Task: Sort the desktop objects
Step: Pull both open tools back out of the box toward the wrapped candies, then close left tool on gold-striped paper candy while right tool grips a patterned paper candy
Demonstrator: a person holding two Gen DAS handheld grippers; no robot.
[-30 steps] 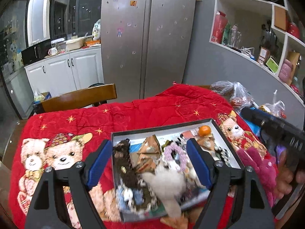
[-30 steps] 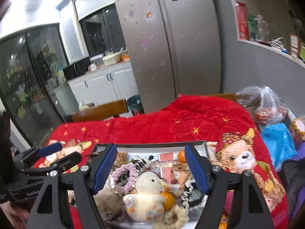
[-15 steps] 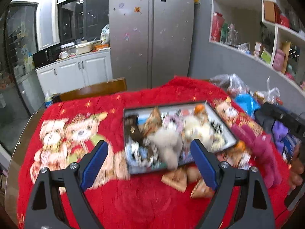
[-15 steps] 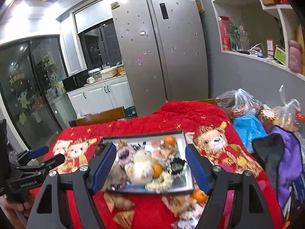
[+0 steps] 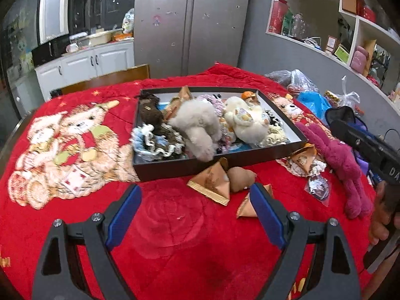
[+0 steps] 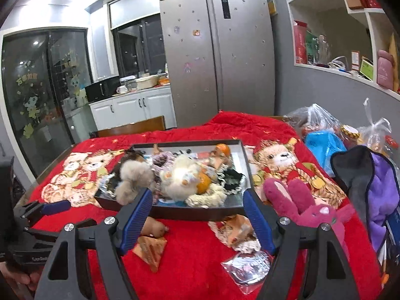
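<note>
STATE: left gripper (image 5: 195,215) and right gripper (image 6: 197,217) fingers apart, empty | NEAR: triangular packet (image 5: 212,182) just beyond left fingers, may slide on plush cloth | FAR: overfilled tray (image 5: 287,122) ahead, toys may spill if nudged

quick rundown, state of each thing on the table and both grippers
left gripper: open, empty, over bare red cloth
right gripper: open, nothing gripped
tray: heaped full, grey plush drooping over its front rim
grey plush: in tray, on the heap
white plush: in tray
magenta plush: lying flat outside tray
triangular snack packet: sealed, loose in front of tray
fridge: doors shut
</note>
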